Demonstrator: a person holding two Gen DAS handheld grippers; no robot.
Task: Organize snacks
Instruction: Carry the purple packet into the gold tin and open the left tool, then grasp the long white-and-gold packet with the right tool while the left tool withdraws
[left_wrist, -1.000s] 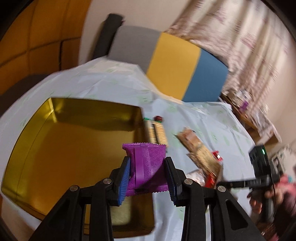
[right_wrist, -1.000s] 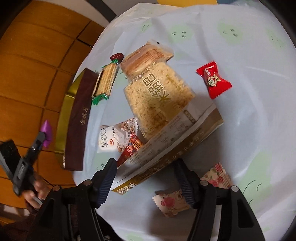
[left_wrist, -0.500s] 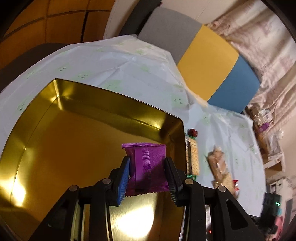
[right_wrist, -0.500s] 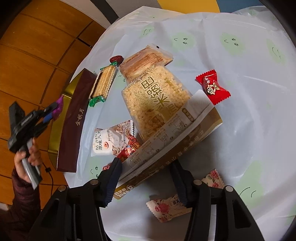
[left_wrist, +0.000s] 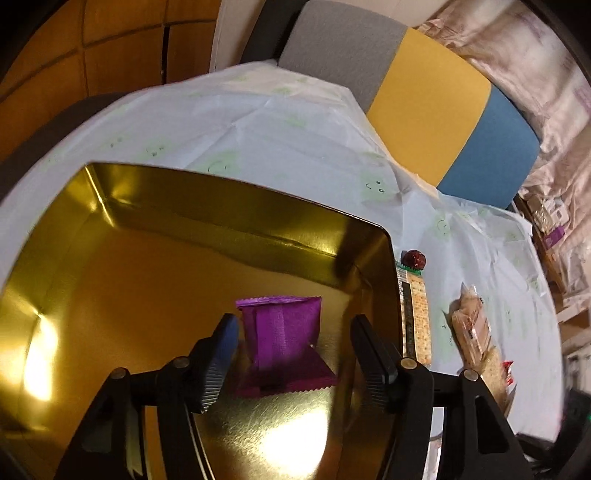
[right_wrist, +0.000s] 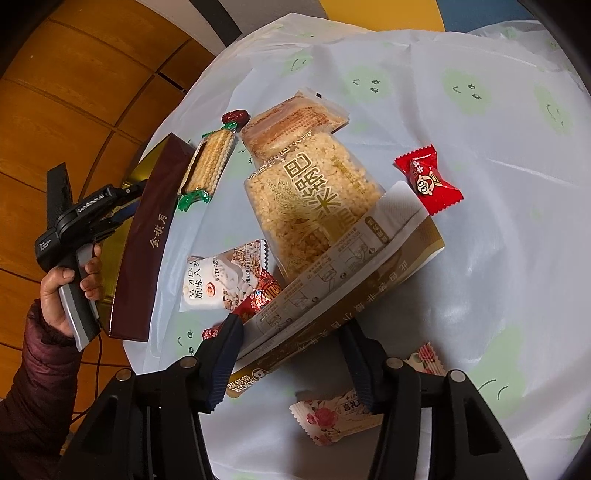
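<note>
My left gripper (left_wrist: 291, 343) is open over the gold tin (left_wrist: 110, 258). A purple snack packet (left_wrist: 282, 339) lies on the tin's floor between the parted fingers, free of both pads. My right gripper (right_wrist: 291, 354) is shut on a large puffed-rice bag (right_wrist: 317, 214) by its gold and white end, over the table. In the right wrist view the tin's dark brown side (right_wrist: 147, 240) stands at the left, with the hand-held left gripper (right_wrist: 122, 199) reaching into it.
On the white smiley tablecloth (right_wrist: 480, 110) lie a wafer pack (right_wrist: 210, 166), a cake pack (right_wrist: 295, 122), a red candy (right_wrist: 428, 181), a white snack pack (right_wrist: 221, 280), a red date (right_wrist: 234, 116) and a floral packet (right_wrist: 332, 417). A colour-block chair (left_wrist: 424, 92) stands behind.
My left gripper has moved over the tin, lowered and opened, letting the purple packet go onto the tin's floor. My right gripper has closed on the rice bag.
</note>
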